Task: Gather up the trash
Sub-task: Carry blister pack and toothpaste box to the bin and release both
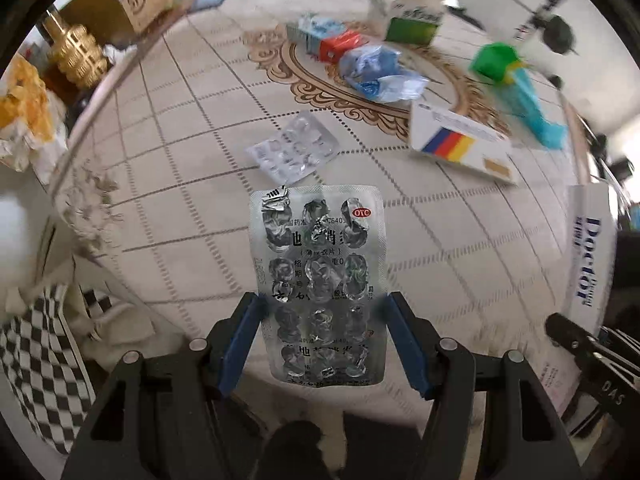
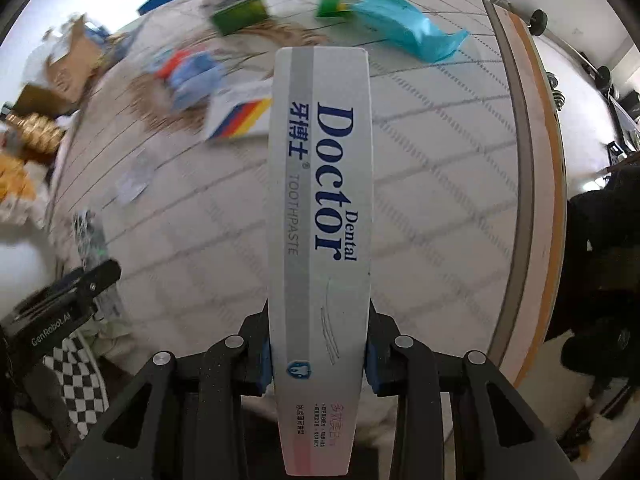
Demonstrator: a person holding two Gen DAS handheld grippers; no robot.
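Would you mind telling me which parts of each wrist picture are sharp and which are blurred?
Left wrist view: the blister pack is sharp, the green box smeared. Right wrist view: the toothpaste box is crisp, the table motion-blurred.

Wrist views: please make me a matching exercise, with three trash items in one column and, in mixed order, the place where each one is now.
1. toothpaste box
2. printed blister pack
3. striped box

A. lying flat on the tablecloth
B. clamped in the left tongs
C. clamped in the right tongs

Pairs: 1-C, 2-B, 3-A
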